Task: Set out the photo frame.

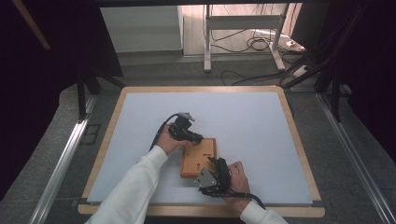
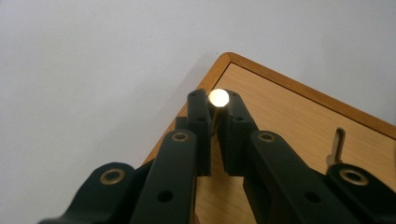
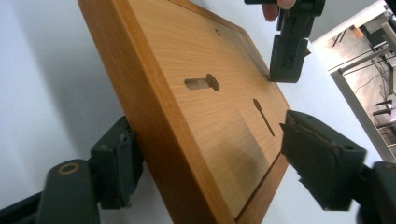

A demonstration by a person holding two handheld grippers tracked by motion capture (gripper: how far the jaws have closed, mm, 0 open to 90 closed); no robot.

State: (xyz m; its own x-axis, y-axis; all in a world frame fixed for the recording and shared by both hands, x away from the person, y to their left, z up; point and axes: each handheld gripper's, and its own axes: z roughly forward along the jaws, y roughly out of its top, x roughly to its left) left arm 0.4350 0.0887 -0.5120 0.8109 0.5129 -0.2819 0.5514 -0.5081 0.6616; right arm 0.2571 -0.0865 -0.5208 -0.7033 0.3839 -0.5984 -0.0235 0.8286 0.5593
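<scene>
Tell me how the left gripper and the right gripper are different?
The left gripper is shut on a shiny brass pin; the right gripper has its fingers wide apart. The left gripper is at the wooden board's far corner; the right gripper straddles its near end. Both are black and hand-held.

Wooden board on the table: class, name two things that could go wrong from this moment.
1. The left tool pinches a small brass pin only at its tips; it could slip out or tilt over the wooden board.
2. The right tool straddles the board's edge, one jaw apparently not yet touching, so the board may shift.
</scene>
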